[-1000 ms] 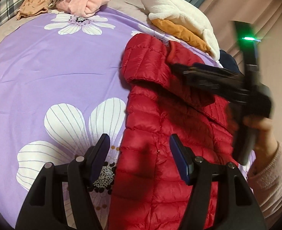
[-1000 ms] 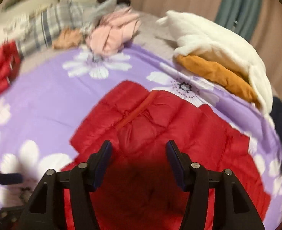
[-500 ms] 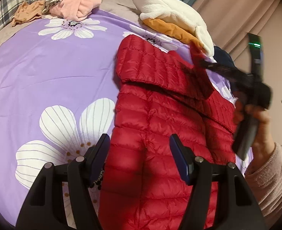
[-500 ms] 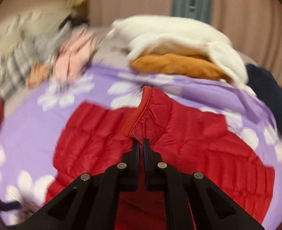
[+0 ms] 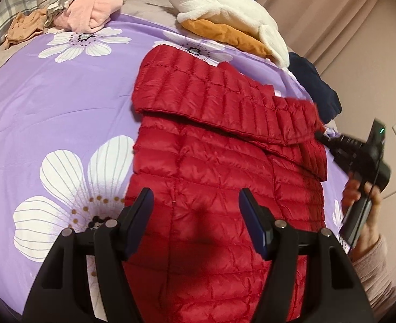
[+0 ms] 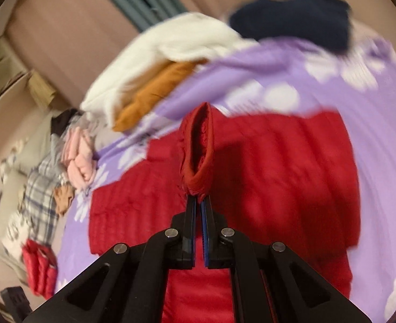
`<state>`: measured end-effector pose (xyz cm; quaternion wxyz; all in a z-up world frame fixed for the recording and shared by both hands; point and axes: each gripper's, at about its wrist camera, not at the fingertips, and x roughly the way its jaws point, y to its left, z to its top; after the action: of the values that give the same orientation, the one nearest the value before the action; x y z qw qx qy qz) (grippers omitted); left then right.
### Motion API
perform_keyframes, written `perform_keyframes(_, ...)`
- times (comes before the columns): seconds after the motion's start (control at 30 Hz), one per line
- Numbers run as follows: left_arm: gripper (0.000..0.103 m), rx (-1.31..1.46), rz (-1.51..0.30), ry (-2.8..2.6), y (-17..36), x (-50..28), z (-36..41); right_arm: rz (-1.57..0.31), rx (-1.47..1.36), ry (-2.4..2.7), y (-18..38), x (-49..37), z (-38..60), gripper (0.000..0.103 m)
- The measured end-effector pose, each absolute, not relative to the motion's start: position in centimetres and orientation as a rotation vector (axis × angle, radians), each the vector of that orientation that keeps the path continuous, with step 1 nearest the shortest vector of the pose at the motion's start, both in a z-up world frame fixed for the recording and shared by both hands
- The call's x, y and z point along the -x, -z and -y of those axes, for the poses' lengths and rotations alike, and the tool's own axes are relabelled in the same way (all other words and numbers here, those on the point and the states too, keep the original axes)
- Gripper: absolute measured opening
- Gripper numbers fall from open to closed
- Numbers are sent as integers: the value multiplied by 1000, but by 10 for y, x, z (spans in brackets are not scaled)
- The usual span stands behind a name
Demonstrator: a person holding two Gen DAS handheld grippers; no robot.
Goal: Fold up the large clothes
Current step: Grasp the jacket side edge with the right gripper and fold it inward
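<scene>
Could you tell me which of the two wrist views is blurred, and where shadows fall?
Right wrist view: motion-smeared bedspread and clothes, though the right gripper pinching the red jacket stays sharp. Left wrist view: crisp, with a dark shadow on the jacket between the open left gripper fingers.

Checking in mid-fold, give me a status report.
Right gripper shut on the red down jacket's sleeve cuff. Left gripper open above jacket. Nothing in the way.

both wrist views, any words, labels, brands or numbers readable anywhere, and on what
None can be read in either view.
red puffer jacket: no visible label or logo.
purple floral bedspread: flower print only, no text.
right gripper: no markings readable; its view is motion-blurred.
</scene>
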<state>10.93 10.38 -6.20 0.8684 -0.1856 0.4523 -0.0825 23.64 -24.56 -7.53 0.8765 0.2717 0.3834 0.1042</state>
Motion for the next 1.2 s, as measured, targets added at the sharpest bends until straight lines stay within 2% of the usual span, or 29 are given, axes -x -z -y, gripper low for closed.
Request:
perform_keyframes(0.2, 66, 376, -951, 176, 59, -111, -97, -885, -660, -198, 115, -222, 260, 5)
perform_keyframes(0.4, 66, 371, -960, 180, 62, -115, -92, -890, -707, -225, 118, -219, 267, 6)
perform_keyframes(0.43, 66, 370, -962, 179, 63, -116, -92, -888, -708, -227, 117, -218, 268, 9)
perform_keyframes(0.47, 66, 369, -964, 178, 64, -117, -92, -883, -711, -230, 117, -217, 270, 16)
perform_keyframes(0.5, 66, 368, -966, 177, 66, -118, -91, -875, -718, -234, 116, -215, 272, 28)
perform_keyframes(0.57, 66, 367, -973, 174, 69, -120, -91, -852, -748, -251, 115, -213, 277, 42)
perform_keyframes(0.6, 66, 367, -977, 173, 70, -120, -91, -841, -761, -256, 115, -213, 279, 42)
perform_keyframes(0.93, 66, 358, -1009, 165, 82, -120, -84, -825, -709, -251, 110, -235, 263, 42)
perform_keyframes(0.97, 66, 357, -1010, 164, 82, -119, -84, -844, -699, -238, 112, -240, 261, 36)
perform_keyframes(1.0, 66, 356, -1010, 164, 82, -118, -83, -858, -691, -226, 114, -242, 260, 24)
perform_keyframes(1.1, 66, 352, -1011, 162, 82, -117, -83, -855, -660, -195, 113, -242, 258, 10)
perform_keyframes(1.2, 66, 356, -1015, 157, 83, -117, -86, -798, -630, -188, 97, -228, 259, 8)
